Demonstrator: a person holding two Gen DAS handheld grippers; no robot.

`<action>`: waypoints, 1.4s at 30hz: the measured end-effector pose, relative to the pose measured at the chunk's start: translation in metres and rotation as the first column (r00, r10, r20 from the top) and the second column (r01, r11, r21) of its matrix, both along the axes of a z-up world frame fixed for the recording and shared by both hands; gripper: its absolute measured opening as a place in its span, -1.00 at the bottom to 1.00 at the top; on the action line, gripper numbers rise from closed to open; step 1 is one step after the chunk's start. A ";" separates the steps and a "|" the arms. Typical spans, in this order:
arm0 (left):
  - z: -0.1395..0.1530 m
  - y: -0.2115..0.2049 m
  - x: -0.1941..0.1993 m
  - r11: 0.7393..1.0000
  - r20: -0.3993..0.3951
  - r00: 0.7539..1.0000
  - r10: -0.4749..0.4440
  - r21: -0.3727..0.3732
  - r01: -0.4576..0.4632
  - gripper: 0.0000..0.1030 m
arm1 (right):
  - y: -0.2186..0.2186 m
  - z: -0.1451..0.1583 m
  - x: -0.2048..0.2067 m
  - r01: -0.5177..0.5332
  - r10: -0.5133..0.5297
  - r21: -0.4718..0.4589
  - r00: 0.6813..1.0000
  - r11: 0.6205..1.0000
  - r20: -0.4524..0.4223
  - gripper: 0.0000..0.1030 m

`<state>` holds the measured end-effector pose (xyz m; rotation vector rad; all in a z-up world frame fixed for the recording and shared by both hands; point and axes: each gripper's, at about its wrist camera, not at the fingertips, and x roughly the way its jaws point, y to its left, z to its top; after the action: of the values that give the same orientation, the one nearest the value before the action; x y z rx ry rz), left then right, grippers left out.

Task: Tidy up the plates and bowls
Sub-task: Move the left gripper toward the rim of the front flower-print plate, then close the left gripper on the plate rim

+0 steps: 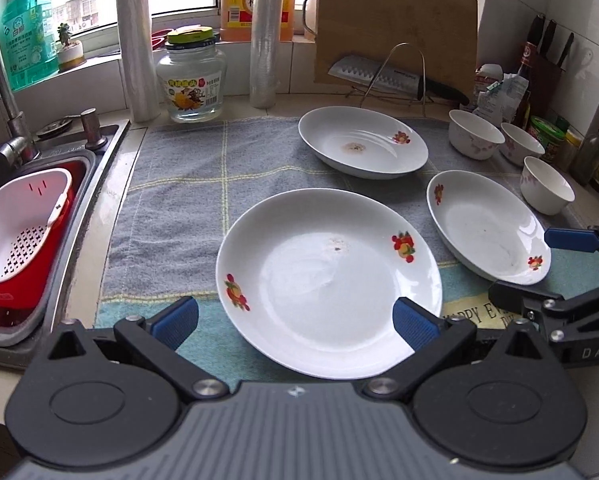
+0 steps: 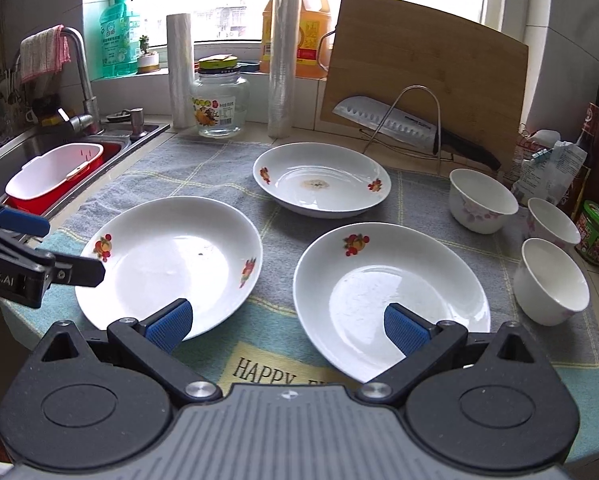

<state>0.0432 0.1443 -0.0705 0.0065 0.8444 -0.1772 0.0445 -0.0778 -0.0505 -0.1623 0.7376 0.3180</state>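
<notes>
Left gripper (image 1: 295, 322) wide, empty, over near rim of near-left plate (image 1: 323, 276); right gripper (image 2: 287, 326) wide, empty, beside near-right plate (image 2: 383, 292). Third plate (image 2: 321, 178) farther back; three bowls (image 2: 481, 200) grouped right, all on towel (image 2: 219, 172).

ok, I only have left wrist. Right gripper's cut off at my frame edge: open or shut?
Observer: Open. The right gripper has its pads wide apart and holds nothing.
Operator: Faucet top is cropped for me. Anything on it?
Observer: Yes, a pink-and-white cloth hangs over the faucet.
Operator: Far plate, I see one fruit decal. Just the one?
Observer: Two. The far plate has a second decal on its left rim.
</notes>
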 end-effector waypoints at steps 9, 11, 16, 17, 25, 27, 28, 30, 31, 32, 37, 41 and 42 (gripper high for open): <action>-0.009 0.035 0.017 1.000 -0.006 1.000 -0.021 -0.023 0.021 0.99 | 0.035 -0.032 -0.011 -0.083 0.079 -0.036 0.993 0.996 -0.087 1.00; -0.012 0.040 0.018 0.999 -0.020 1.000 -0.015 -0.036 0.015 0.99 | 0.043 -0.043 -0.012 -0.116 0.110 -0.053 0.988 0.992 -0.110 1.00; -0.016 0.045 0.018 0.999 -0.046 0.999 0.011 -0.030 -0.012 0.99 | 0.056 -0.065 -0.005 -0.173 0.165 -0.048 0.977 0.984 -0.138 1.00; -0.017 0.046 0.017 0.999 -0.050 0.999 0.021 -0.024 -0.022 0.99 | 0.056 -0.068 -0.004 -0.185 0.179 -0.038 0.975 0.982 -0.134 1.00; -0.017 0.045 0.020 0.997 -0.076 0.994 0.079 -0.002 -0.079 0.99 | 0.058 -0.071 0.009 -0.224 0.223 0.000 0.968 0.975 -0.113 1.00; -0.018 0.039 0.022 0.997 -0.081 0.993 0.080 -0.002 -0.080 0.99 | 0.058 -0.071 0.009 -0.226 0.224 -0.001 0.968 0.974 -0.113 1.00; -0.018 0.037 0.023 0.997 -0.082 0.994 0.078 -0.003 -0.078 0.99 | 0.058 -0.071 0.009 -0.228 0.226 0.000 0.968 0.974 -0.109 1.00; -0.017 0.031 0.025 0.997 -0.082 0.994 0.075 -0.003 -0.075 0.99 | 0.056 -0.072 0.008 -0.232 0.231 0.002 0.968 0.973 -0.096 1.00; -0.017 0.028 0.026 0.997 -0.084 0.994 0.073 -0.004 -0.074 0.99 | 0.055 -0.073 0.006 -0.235 0.234 0.005 0.968 0.972 -0.086 1.00; -0.017 0.026 0.028 0.998 -0.087 0.994 0.069 -0.007 -0.070 0.99 | 0.054 -0.074 0.005 -0.236 0.236 0.007 0.969 0.972 -0.077 1.00; -0.013 0.018 0.037 0.998 -0.089 0.994 0.059 0.004 -0.059 0.99 | 0.049 -0.075 -0.002 -0.249 0.250 0.021 0.967 0.968 -0.043 1.00; -0.008 0.015 0.046 0.998 -0.094 0.994 0.057 0.010 -0.056 0.99 | 0.043 -0.077 -0.006 -0.266 0.267 0.036 0.964 0.963 -0.008 1.00; -0.008 0.014 0.049 0.999 -0.097 0.994 0.054 0.011 -0.053 0.99 | 0.042 -0.078 -0.007 -0.269 0.269 0.039 0.963 0.962 0.001 1.00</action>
<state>0.0922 0.1582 -0.0784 -0.0168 0.9420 -0.1246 0.0375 -0.0355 -0.1284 -0.2260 0.7135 0.5921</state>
